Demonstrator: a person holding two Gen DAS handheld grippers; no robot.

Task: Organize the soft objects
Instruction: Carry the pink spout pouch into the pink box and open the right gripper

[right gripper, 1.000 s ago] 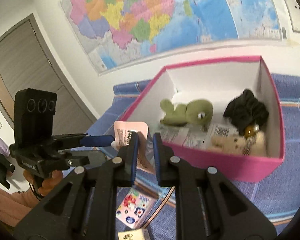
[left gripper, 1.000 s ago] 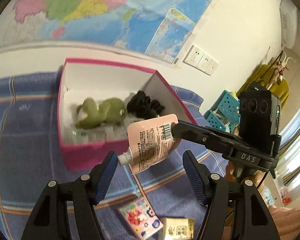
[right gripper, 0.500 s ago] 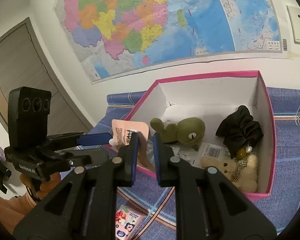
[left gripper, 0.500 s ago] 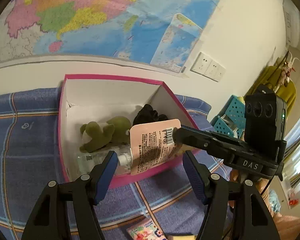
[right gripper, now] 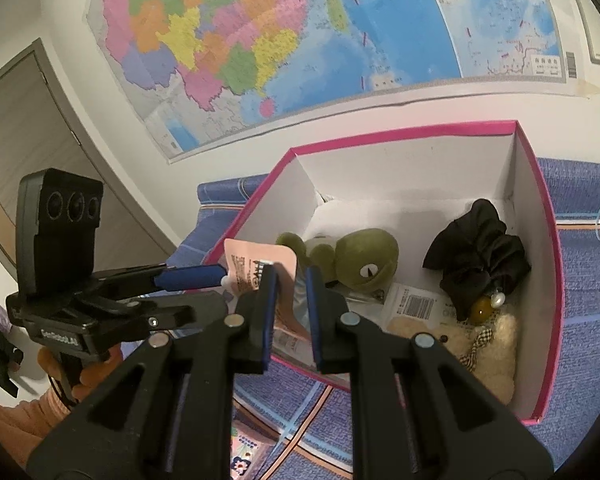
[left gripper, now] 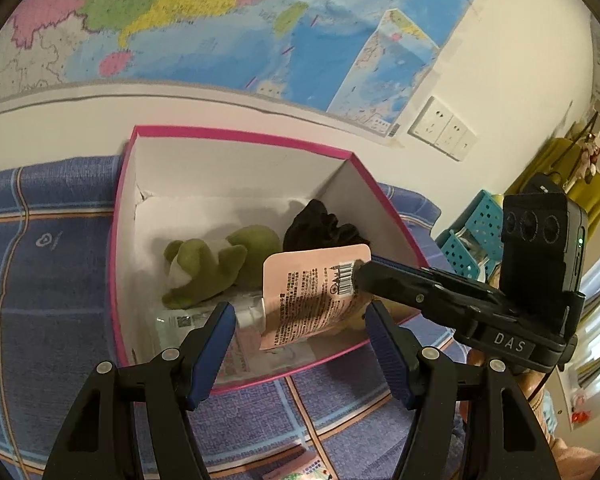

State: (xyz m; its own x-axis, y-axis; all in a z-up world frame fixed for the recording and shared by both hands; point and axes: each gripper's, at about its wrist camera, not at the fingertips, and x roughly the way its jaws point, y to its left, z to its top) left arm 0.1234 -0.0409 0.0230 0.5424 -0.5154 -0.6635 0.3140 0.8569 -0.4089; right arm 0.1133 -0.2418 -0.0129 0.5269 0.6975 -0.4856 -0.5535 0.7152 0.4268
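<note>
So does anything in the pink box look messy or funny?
A bit messy, nothing broken. The green plush toy lies tipped on its side, and the black fabric bundle sits crumpled in a corner of the pink box. The pink pouch hangs over the box, pinched by the right tool.

Warm indoor light, fisheye-warped edges.
</note>
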